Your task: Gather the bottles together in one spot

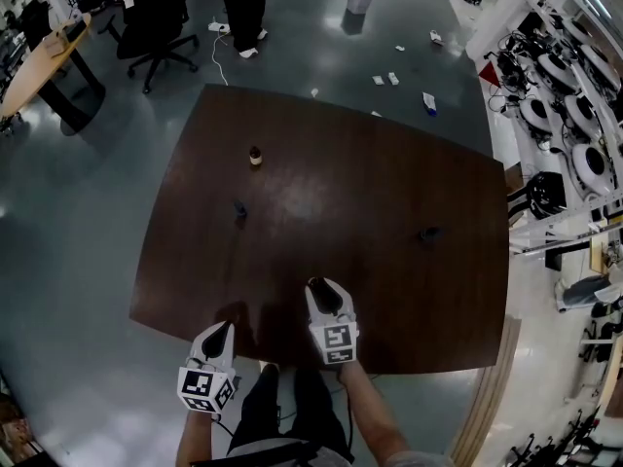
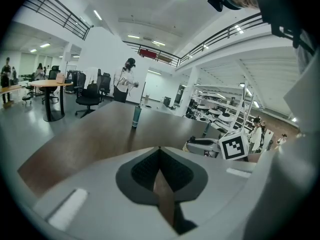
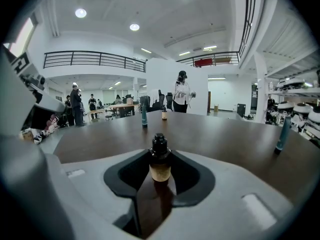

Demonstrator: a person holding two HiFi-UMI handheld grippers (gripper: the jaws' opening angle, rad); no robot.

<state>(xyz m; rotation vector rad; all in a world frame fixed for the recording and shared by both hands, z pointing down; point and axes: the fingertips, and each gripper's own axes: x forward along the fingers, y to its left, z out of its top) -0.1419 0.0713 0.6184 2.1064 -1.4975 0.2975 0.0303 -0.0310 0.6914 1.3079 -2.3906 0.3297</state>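
Note:
A small tan bottle with a black cap (image 3: 160,160) stands between the jaws of my right gripper (image 3: 160,156), which is shut on it over the near part of the dark table (image 1: 389,173). In the head view that gripper (image 1: 326,298) hides the bottle. A second tan bottle (image 1: 255,157) stands far left on the table, and a slim teal bottle (image 1: 239,210) is nearer. Another dark slim bottle (image 1: 428,233) stands at the right. My left gripper (image 1: 218,339) hangs at the table's front edge, empty, its pads (image 2: 150,171) together.
A person (image 1: 243,8) stands beyond the table's far edge, with an office chair (image 1: 156,27) and a round desk (image 1: 39,61) to the left. A bin (image 1: 360,0) and scraps lie on the floor. Racks of equipment (image 1: 574,134) line the right side.

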